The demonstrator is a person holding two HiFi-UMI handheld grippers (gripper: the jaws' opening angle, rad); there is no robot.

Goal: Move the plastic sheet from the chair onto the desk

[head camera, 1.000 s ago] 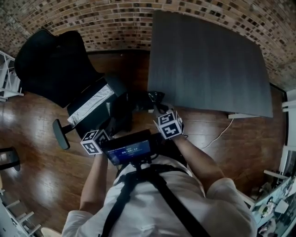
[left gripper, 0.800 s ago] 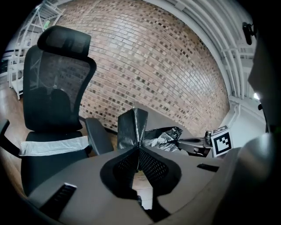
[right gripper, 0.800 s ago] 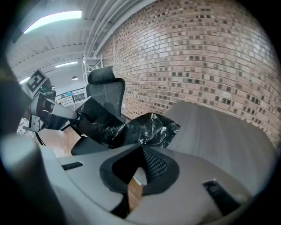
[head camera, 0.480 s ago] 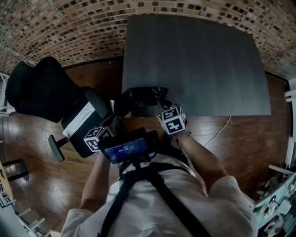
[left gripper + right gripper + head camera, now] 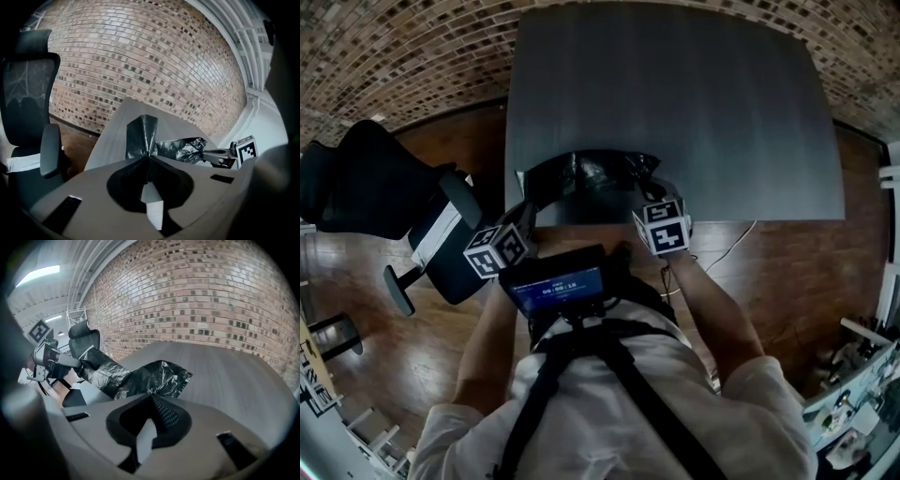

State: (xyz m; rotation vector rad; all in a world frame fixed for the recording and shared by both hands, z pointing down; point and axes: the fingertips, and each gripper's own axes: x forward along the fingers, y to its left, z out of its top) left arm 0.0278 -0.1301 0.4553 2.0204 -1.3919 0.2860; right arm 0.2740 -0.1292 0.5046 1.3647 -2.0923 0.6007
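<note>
A black crinkled plastic sheet (image 5: 586, 178) hangs stretched between my two grippers over the near edge of the dark grey desk (image 5: 694, 94). My left gripper (image 5: 525, 217) is shut on the sheet's left end (image 5: 143, 136). My right gripper (image 5: 649, 195) is shut on the right end (image 5: 157, 378). Across the sheet, the left gripper view shows the right gripper (image 5: 220, 156), and the right gripper view shows the left gripper (image 5: 75, 363). The black office chair (image 5: 389, 202) stands to the left, apart from the sheet.
A brick wall (image 5: 403, 47) runs behind the desk. The chair's armrest (image 5: 50, 150) and seat with a white strip (image 5: 441, 230) sit close on my left. A white cable (image 5: 736, 246) trails on the wooden floor (image 5: 394, 375) at the desk's right front. Shelving clutter (image 5: 862, 384) stands far right.
Both grippers have carried the sheet away from the chair and up over the desk's near edge. The view has swung right, so the chair now sits farther left.
</note>
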